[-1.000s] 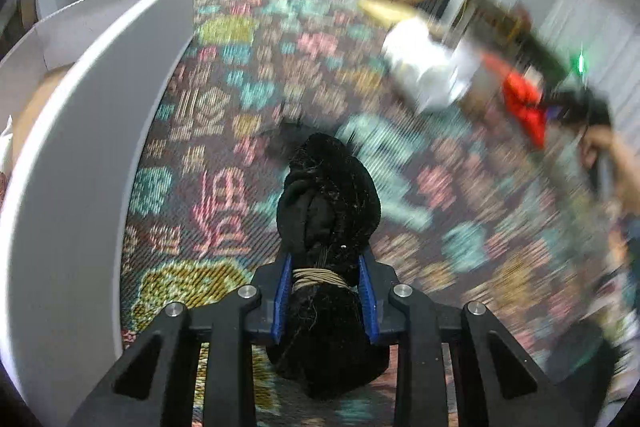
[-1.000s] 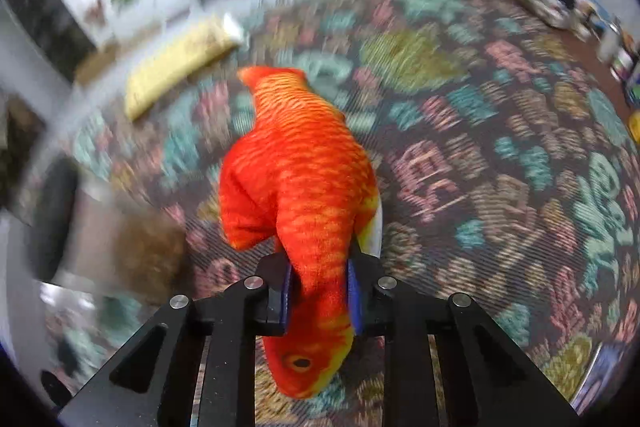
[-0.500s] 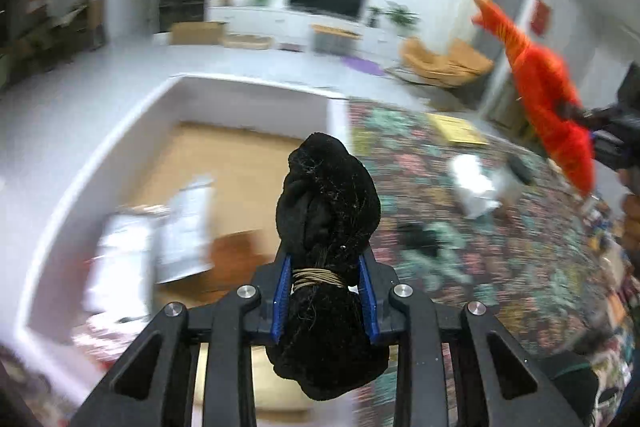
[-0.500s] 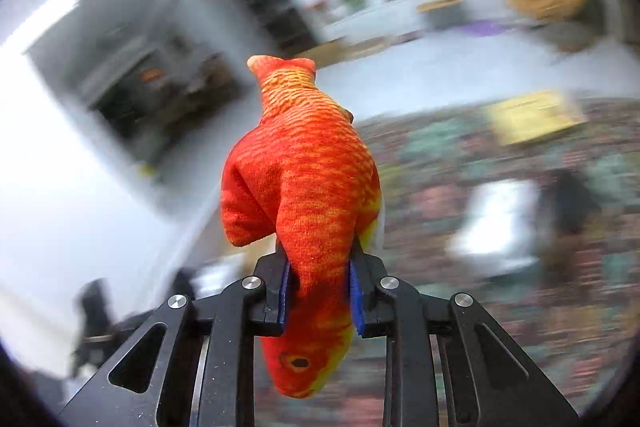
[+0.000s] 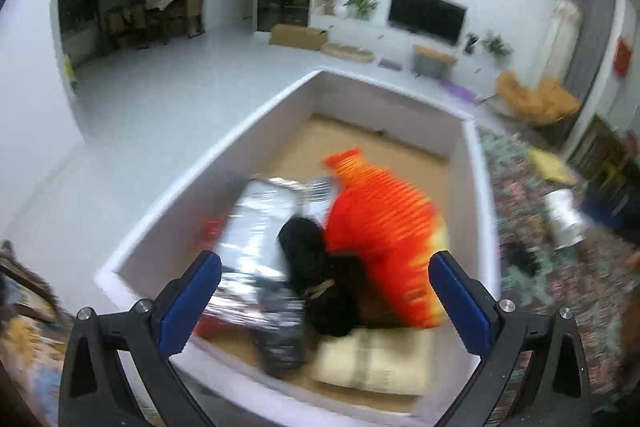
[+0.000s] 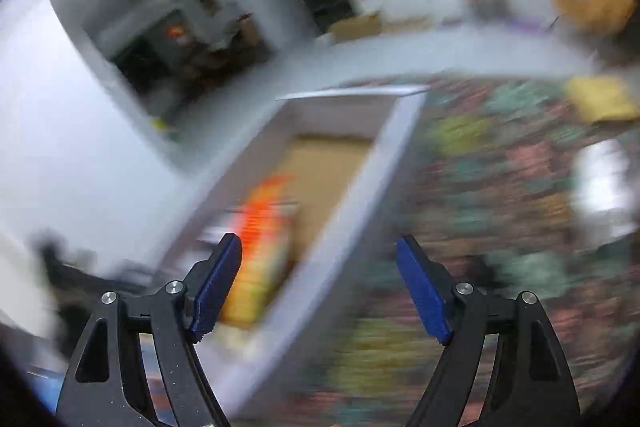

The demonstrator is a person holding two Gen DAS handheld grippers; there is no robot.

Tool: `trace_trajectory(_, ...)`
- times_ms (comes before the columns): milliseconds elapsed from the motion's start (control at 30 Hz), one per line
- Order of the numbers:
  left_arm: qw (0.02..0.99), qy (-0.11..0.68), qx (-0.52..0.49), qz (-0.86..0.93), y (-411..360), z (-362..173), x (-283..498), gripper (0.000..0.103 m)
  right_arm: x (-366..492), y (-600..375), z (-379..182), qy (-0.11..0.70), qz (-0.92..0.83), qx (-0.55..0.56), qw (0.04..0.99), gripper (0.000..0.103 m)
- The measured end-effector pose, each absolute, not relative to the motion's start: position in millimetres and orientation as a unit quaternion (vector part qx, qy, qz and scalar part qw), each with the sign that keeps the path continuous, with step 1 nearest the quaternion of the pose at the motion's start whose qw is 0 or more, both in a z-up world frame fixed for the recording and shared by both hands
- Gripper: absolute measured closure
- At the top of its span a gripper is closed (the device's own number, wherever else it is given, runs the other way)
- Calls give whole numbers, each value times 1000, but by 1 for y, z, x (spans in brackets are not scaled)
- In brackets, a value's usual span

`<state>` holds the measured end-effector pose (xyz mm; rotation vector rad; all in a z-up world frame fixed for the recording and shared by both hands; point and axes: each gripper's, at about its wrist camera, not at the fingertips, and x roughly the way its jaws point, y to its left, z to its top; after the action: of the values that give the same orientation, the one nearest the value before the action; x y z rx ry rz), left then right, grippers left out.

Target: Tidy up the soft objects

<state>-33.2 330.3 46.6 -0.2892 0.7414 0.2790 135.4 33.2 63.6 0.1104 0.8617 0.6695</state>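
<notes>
The left wrist camera is looking steeply down, close above the white box (image 5: 472,187) lying between its jaws. The right wrist camera is viewing that box (image 6: 360,195) from farther off, blurred, beyond its left jaw.

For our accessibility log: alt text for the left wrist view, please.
An open hand-held gripper hovers over a white box holding an orange plush fish, a black soft bundle, a cream cushion and silvery packets, blurred.

Left tongs (image 5: 325,301) spread wide, blue pads at 8 and 4 o'clock of the left wrist view, nothing between them. Right tongs (image 6: 319,283) also spread wide and gripping nothing, pads at 7 and 5 o'clock, black finger arms running off the bottom edge.
</notes>
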Motion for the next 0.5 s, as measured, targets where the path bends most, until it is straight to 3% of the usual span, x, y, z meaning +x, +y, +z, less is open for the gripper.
trace_trajectory(133,925,342,-158,38,277,61,-27,0,129,-45,7,405,149,-52,901,21)
trace_trajectory(267,916,372,-115,-92,178,51,-10,0,130,-127,-48,428,16,-57,902,21)
trace_trajectory(500,850,505,-9,-146,56,-71,41,0,120,-207,-76,431,-95,-23,897,21)
